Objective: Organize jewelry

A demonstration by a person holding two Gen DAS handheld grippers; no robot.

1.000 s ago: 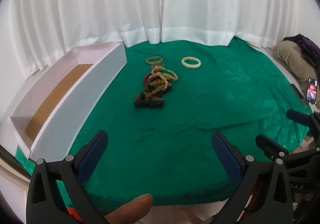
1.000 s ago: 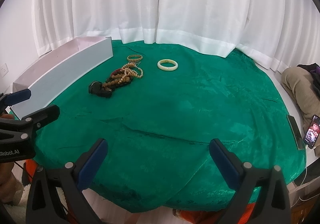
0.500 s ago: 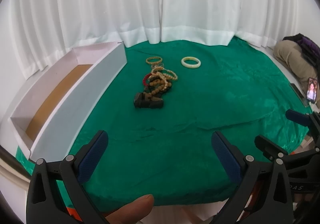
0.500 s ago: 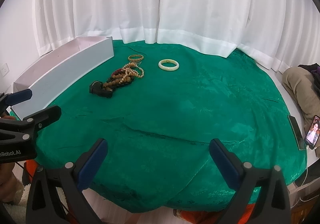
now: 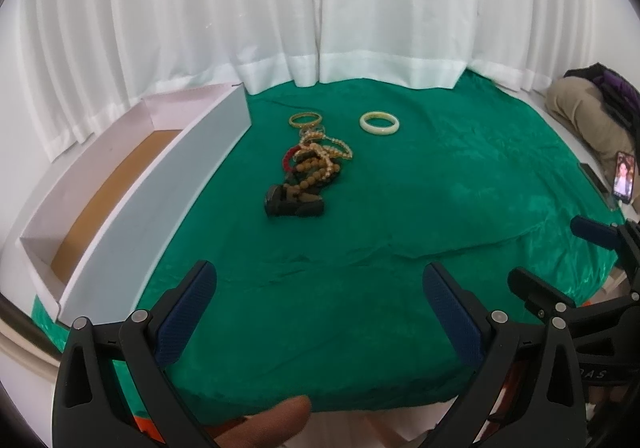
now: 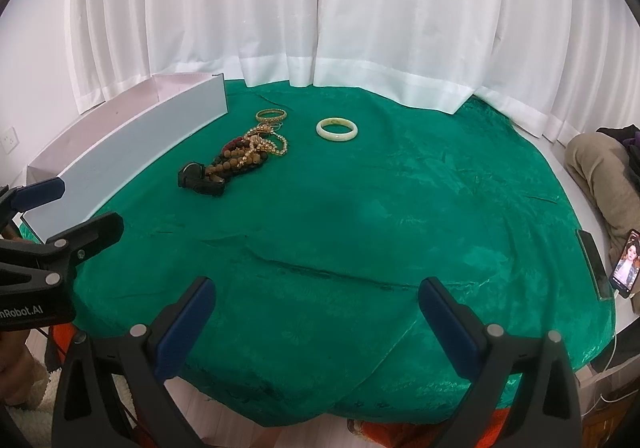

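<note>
With the jaws of both the left gripper and the right gripper spread wide and holding nothing, the tangled heap of bracelets on the green cloth beside the box may come up together, because the strands are knotted.

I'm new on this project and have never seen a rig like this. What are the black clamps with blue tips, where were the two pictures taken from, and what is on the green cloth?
The clamps are hand-held grippers, one in each of a person's hands, each with a fisheye camera looking forward along its two fingers. One picture is from the left gripper, the other from the right gripper; each also shows its neighbour at the edge. Both are open and hold nothing. On the green cloth lie a tangled pile of bead bracelets, a gold bangle behind the pile and a pale bangle apart on its own. A long white box with a brown floor stands along the cloth's left edge, with no jewelry visible inside.
</note>
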